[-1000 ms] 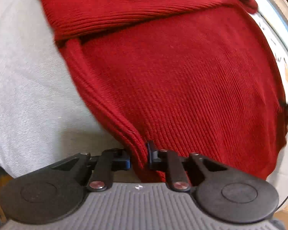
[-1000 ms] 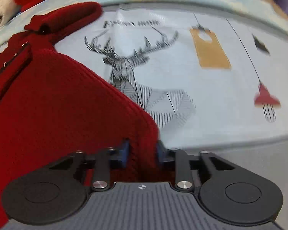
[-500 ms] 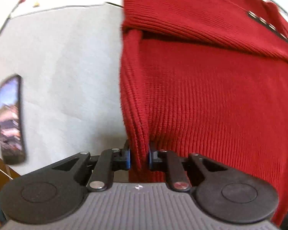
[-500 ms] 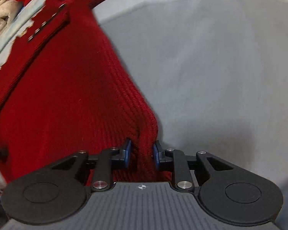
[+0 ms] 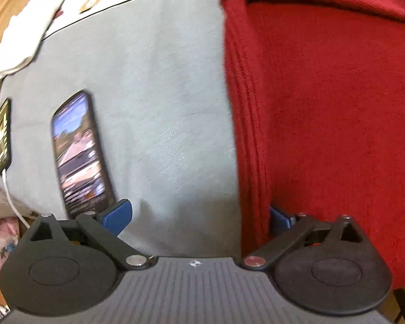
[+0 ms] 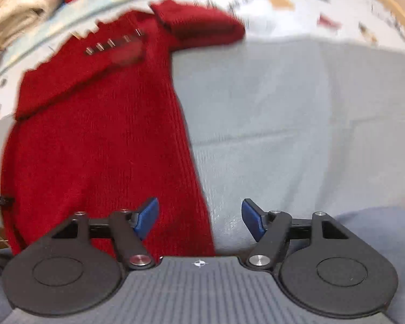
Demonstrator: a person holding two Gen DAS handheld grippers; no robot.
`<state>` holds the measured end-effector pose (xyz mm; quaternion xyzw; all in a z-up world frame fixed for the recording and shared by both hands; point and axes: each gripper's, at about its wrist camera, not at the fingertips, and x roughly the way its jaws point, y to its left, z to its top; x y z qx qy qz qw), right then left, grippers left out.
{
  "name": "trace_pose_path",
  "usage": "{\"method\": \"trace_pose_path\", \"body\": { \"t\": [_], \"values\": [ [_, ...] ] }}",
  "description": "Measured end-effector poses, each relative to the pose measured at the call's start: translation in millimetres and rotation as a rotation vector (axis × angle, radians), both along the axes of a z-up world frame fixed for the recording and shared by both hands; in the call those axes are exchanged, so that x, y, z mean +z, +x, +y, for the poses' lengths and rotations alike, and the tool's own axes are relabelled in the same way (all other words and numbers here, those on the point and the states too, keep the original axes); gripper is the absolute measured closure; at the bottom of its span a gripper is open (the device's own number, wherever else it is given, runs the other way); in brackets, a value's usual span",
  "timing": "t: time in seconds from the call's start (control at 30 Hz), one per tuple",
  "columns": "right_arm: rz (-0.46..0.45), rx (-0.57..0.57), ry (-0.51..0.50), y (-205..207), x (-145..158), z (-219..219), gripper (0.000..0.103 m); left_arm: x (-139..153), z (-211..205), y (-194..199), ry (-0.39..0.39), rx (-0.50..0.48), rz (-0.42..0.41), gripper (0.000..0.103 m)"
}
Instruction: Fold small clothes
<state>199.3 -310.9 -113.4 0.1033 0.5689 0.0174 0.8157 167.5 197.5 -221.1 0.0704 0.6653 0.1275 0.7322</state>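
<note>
- Red sweater [image 5: 337,113]: one knitted piece, lying flat on the grey sheet [image 5: 162,108]. I see it pulled straight, its ribbed side edges running toward my cameras, and a sleeve [image 6: 199,24] lying across the top near the row of small metal buttons [image 6: 113,43].
- Left gripper [image 5: 199,216]: jaws have just been opening and now stand wide apart. The sweater's left edge sits between the pads, but nothing presses on it; I hold nothing here.
- Right gripper [image 6: 199,218]: jaws have just been opening too, apart now. The sweater's right edge lies between them, released.
- Progress, as I judge it: the garment is laid out and let go, one sleeve seemingly turned in. The main folds, sides in and bottom up to top, appear not yet done.
- Bystanders: a phone [image 5: 79,156] with a lit screen on the sheet left of the sweater, a second phone [image 5: 2,135] on a white cable farther left, and pale folded cloth [image 6: 21,2] stacked at the far corner.
</note>
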Motion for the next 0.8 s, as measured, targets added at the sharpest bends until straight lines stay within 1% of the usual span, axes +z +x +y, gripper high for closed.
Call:
{"method": "trace_pose_path", "body": {
  "t": [0.07, 0.1, 0.13, 0.2, 0.27, 0.3, 0.33, 0.4, 0.47, 0.5, 0.53, 0.57, 0.63, 0.73, 0.8],
  "values": [
    [-0.055, 0.024, 0.009, -7, 35, -4, 0.032, 5, 8, -1, 0.015, 0.006, -0.008, 0.001],
    [-0.091, 0.034, 0.008, -8, 51, -3, 0.029, 10, 10, -1, 0.014, 0.006, -0.026, 0.003],
    [-0.138, 0.041, 0.005, -5, 67, -3, 0.024, 19, 11, -3, -0.007, 0.009, -0.061, 0.003],
    [-0.234, 0.056, -0.001, 14, 88, -4, 0.018, 43, 11, -9, -0.068, 0.032, -0.157, 0.003],
    [-0.321, 0.06, -0.037, 49, 95, 2, 0.018, 73, 14, -12, -0.138, 0.084, -0.281, 0.001],
    [-0.357, 0.049, -0.055, 68, 93, 1, 0.018, 87, 15, -15, -0.169, 0.116, -0.348, 0.0],
    [-0.396, 0.038, -0.068, 86, 89, 9, 0.018, 100, 17, -17, -0.2, 0.145, -0.418, 0.0],
    [-0.454, 0.015, -0.095, 124, 76, 23, 0.018, 119, 12, -12, -0.233, 0.197, -0.52, 0.0],
    [-0.477, 0.006, -0.144, 171, 49, 36, 0.018, 122, 11, 3, -0.261, 0.248, -0.584, 0.0],
    [-0.48, 0.01, -0.169, 192, 35, 42, 0.018, 122, 8, 11, -0.271, 0.26, -0.6, 0.0],
    [-0.466, 0.008, -0.191, 214, 19, 50, 0.018, 116, 6, 23, -0.274, 0.269, -0.615, 0.0],
    [-0.454, 0.004, -0.207, 231, 6, 58, 0.018, 106, 11, 34, -0.272, 0.275, -0.622, 0.0],
    [-0.41, 0.007, -0.251, 264, -20, 72, 0.018, 90, 6, 54, -0.279, 0.288, -0.628, 0.0],
    [-0.349, 0.037, -0.369, 299, -62, 90, 0.018, 64, 4, 79, -0.316, 0.304, -0.61, 0.0],
    [-0.32, 0.088, -0.464, 315, -85, 102, 0.018, 41, 17, 94, -0.337, 0.313, -0.579, 0.0]
  ]
}}
